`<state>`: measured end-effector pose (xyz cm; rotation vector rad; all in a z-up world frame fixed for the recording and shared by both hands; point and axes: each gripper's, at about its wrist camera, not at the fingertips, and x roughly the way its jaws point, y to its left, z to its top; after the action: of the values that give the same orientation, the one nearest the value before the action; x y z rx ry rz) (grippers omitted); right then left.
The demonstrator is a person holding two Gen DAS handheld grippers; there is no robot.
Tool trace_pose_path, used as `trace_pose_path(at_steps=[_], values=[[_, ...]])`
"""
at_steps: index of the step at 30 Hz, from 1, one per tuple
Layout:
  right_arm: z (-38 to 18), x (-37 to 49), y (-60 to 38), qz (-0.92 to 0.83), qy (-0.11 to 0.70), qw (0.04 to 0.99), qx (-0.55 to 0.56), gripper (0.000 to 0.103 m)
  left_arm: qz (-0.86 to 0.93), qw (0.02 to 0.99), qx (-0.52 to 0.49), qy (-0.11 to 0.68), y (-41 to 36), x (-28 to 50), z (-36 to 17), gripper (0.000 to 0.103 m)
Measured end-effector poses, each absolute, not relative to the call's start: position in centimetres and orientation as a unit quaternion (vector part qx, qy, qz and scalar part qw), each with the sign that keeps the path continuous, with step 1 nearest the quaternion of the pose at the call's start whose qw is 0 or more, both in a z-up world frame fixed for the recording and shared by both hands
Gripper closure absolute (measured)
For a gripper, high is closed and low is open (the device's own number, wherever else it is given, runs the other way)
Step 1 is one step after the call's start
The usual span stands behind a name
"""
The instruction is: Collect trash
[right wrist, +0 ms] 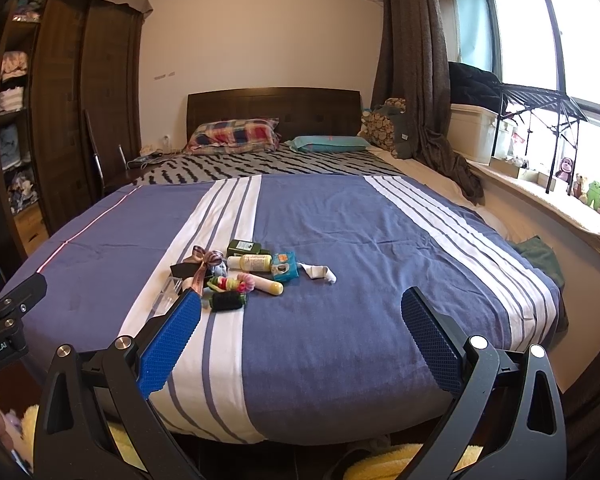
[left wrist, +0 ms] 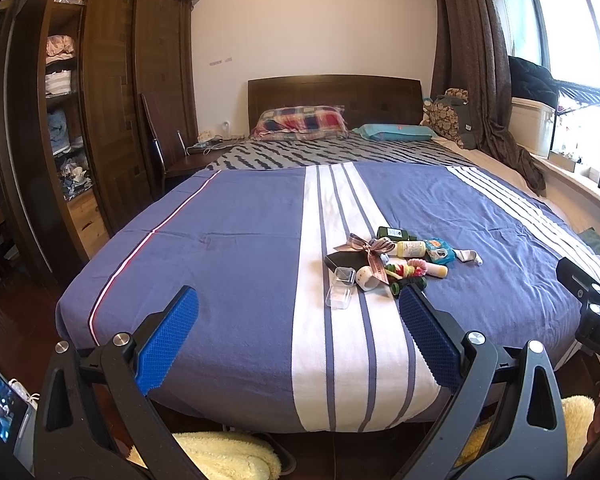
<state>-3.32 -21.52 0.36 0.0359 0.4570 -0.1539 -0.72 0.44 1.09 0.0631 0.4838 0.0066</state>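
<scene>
A heap of small items lies on the blue and white striped bedspread [left wrist: 240, 264]: a ribbon bow [left wrist: 370, 247], a dark green bottle [left wrist: 396, 234], a pale yellow bottle [left wrist: 411, 249], a blue wipes pack [left wrist: 440, 251], a crumpled white scrap [left wrist: 469, 257] and clear plastic boxes [left wrist: 342, 286]. The right wrist view shows the same heap, with the yellow bottle [right wrist: 254, 262], wipes pack [right wrist: 284, 266] and white scrap [right wrist: 320, 273]. My left gripper [left wrist: 298, 300] hangs open at the foot of the bed, just short of the heap. My right gripper [right wrist: 300, 304] is open too, to the right of the heap.
Dark wardrobe [left wrist: 112, 120] with open shelves stands left. Pillows [left wrist: 300, 120] and headboard [left wrist: 334, 96] are at the far end. Curtain [right wrist: 416, 80], window ledge with soft toys [right wrist: 588, 194] and a drying rack [right wrist: 540, 104] are on the right. Yellow towel [left wrist: 228, 456] lies below.
</scene>
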Motion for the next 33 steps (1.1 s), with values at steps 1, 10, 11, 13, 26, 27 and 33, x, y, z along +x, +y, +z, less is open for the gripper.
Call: trace_pose_path(at_steps=[1, 10, 11, 13, 26, 27, 33], values=[[0.4, -3.3, -21.5, -0.076, 0.227, 0.971, 0.018, 0.003, 0.004, 0.970, 0.032, 0.239, 0.4, -0.7, 1.1, 0.008], [0.2, -3.0, -21.4, -0.077, 0.231, 0.970, 0.016, 0.003, 0.008, 0.969, 0.029, 0.245, 1.0, -0.3, 0.9, 0.008], [0.0, -3.0, -21.5, -0.078, 0.232, 0.969, 0.016, 0.003, 0.008, 0.969, 0.029, 0.247, 1.1, -0.1, 0.8, 0.008], [-0.3, -2.8, -21.6, -0.078, 0.236, 0.968, 0.017, 0.003, 0.009, 0.967, 0.031, 0.252, 1.3, 0.3, 0.4, 0.008], [-4.8, 1.8, -22.8, -0.071, 0.293, 0.953, 0.029, 0.003, -0.007, 0.951, 0.044, 0.305, 0.7, 5.0, -4.1, 0.008], [-5.1, 2.1, -22.8, -0.068, 0.295, 0.953, 0.033, 0.003, -0.008, 0.950, 0.045, 0.308, 0.7, 5.4, -4.5, 0.008], [-7.9, 5.5, -21.8, -0.030, 0.324, 0.945, 0.028, 0.003, -0.002, 0.943, 0.055, 0.329, 1.0, 8.3, -7.0, 0.008]])
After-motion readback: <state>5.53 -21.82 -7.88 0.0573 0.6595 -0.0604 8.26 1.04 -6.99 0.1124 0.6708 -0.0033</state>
